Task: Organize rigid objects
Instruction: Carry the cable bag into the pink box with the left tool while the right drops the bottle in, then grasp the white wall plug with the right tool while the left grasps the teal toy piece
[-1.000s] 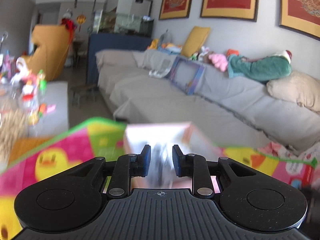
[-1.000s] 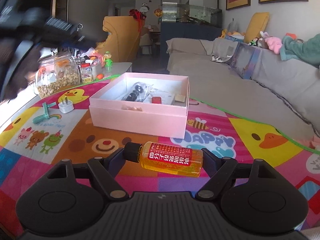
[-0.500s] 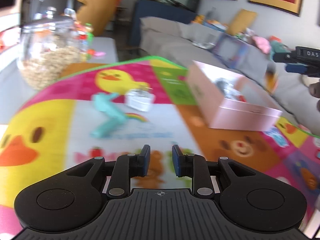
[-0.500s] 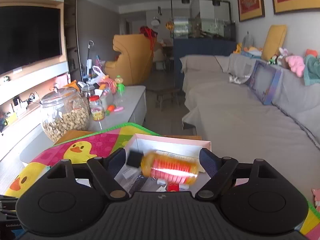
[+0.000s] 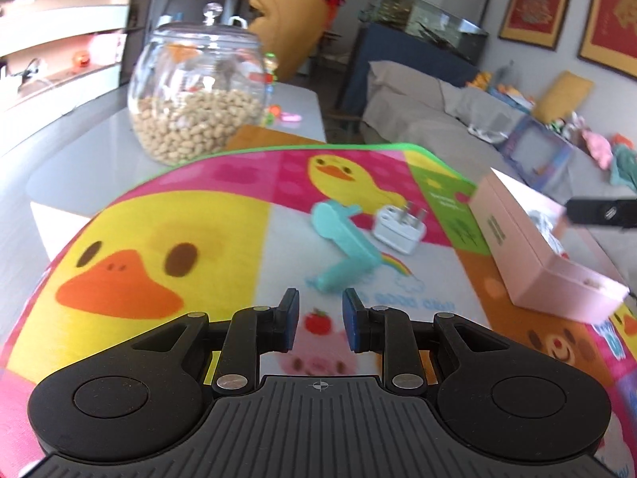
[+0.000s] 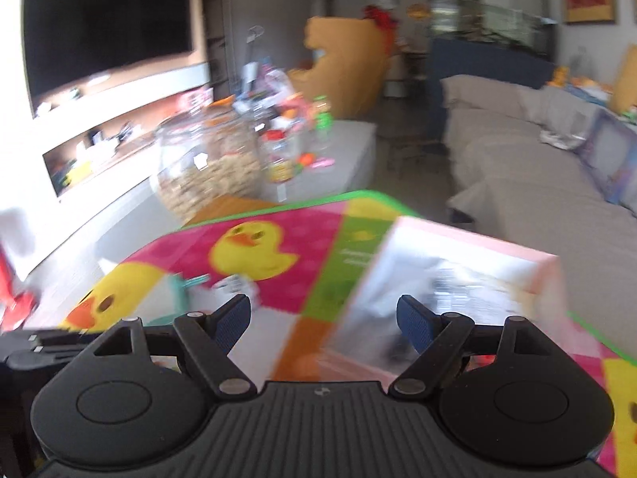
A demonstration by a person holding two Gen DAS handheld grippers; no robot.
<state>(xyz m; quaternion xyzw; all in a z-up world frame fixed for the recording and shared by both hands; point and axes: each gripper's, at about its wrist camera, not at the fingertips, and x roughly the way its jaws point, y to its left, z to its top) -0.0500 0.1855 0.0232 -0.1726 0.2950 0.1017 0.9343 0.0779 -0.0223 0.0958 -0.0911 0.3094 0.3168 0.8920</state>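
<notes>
Plug adapter [image 5: 399,229]: white, blocky body with metal prongs pointing up toward the top of frame; lies centre-right of the left wrist view, just beside the teal piece; whether touching, cannot tell.
Plug adapter handling: judged light, stiff, smooth-sided; take hold across the flat sides of the body, clear of the prongs.
Teal clip [image 5: 345,254]: flat plastic part with a broad head and two legs; lies at frame centre, directly ahead of the left tool.
Teal clip handling: judged light and rigid, low on the mat; pinch across the narrow leg nearest the tool, since the wide head may exceed the gap.
Pink box [image 5: 545,255]: open-topped, right edge of the left wrist view; blurred in the right wrist view, contents unreadable.
Left tool [image 5: 318,314]: released to a narrow gap, grasping nothing, above the mat [image 5: 167,239].
Right tool [image 6: 324,320]: spread wide, empty, in front of the box.
Glass jar [image 5: 197,93]: holds pale beans, upper left, on the grey surface [image 5: 79,167] beyond the mat; not part of the sorting.
Risk: narrow gap on the left tool probably needs widening before the adapter fits.
</notes>
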